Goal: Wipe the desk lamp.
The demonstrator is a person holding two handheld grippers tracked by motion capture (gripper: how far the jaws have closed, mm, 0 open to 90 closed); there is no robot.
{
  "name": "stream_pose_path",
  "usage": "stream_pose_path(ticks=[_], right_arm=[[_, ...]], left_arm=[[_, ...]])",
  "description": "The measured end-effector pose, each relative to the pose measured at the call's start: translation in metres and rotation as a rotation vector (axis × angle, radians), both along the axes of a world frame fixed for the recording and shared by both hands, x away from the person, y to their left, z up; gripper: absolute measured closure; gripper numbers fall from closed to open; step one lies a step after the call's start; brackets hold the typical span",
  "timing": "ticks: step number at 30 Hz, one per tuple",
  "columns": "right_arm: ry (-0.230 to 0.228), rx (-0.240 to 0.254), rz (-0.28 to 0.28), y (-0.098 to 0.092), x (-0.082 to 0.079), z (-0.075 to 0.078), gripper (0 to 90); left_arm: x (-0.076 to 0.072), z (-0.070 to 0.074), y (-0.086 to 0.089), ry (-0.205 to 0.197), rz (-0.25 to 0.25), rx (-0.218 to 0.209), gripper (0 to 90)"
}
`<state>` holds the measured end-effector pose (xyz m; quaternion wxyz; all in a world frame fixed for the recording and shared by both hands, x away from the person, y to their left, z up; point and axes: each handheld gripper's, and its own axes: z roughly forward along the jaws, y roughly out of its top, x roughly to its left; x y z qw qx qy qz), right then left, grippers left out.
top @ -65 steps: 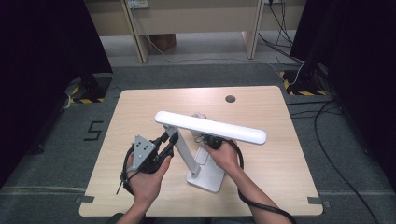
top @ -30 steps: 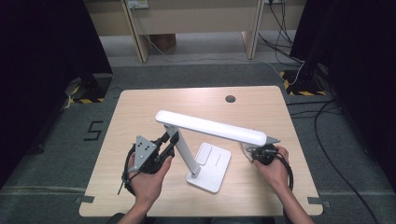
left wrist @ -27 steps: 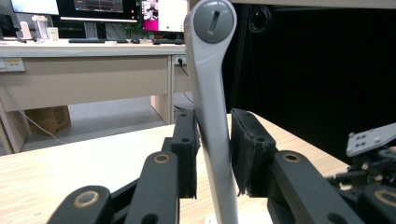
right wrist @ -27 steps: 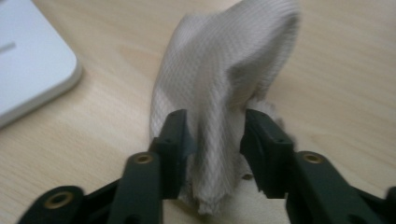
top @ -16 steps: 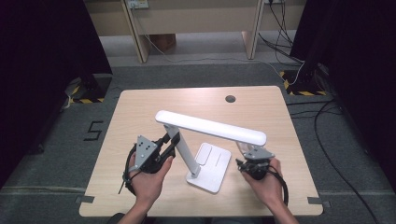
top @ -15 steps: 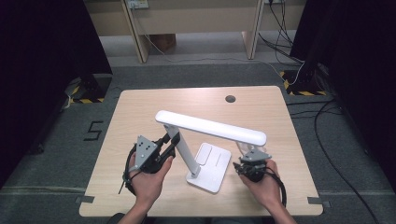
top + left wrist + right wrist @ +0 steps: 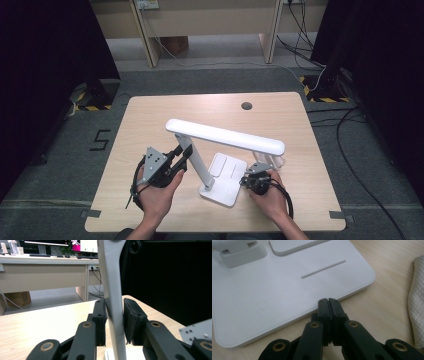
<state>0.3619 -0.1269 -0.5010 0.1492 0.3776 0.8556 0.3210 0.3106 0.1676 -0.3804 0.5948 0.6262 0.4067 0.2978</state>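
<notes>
Your left tool is clamped on the slanted white upright arm of the one white desk lamp, pads pressing both sides of the arm in the left gripper view, holding it steady on the light wooden bench. Your right tool has just been closing and is now clenched with nothing between the jaws, tips pressed together in the right gripper view. It sits just off the near right edge of the lamp's flat white rectangular base. The key relation: the faint round power symbol lies on the base ahead and to the left of your right tool's tips as its own view shows it, close by, so the right hand is the nearer one for a press, likely with the shut tips. The lamp's long light bar runs across the bench, left to right, above the base. Count: one lamp, one pale textured cloth beside your right tool, two tools.
</notes>
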Motion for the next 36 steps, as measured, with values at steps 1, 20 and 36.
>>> stream_pose_path(ticks=[1, 20, 36], right_arm=[[0.006, -0.002, 0.001, 0.001, 0.003, 0.001, 88.7], [0.004, -0.016, -0.02, 0.032, 0.05, 0.003, 88.5], [-0.023, -0.007, -0.026, 0.026, 0.051, 0.005, 71.9]], left_arm=[[-0.001, -0.001, 0.001, 0.0, -0.003, -0.003, 71.4], [0.003, -0.009, 0.016, 0.004, 0.041, -0.029, 69.7], [0.002, -0.01, 0.022, -0.014, -0.014, -0.017, 56.1]])
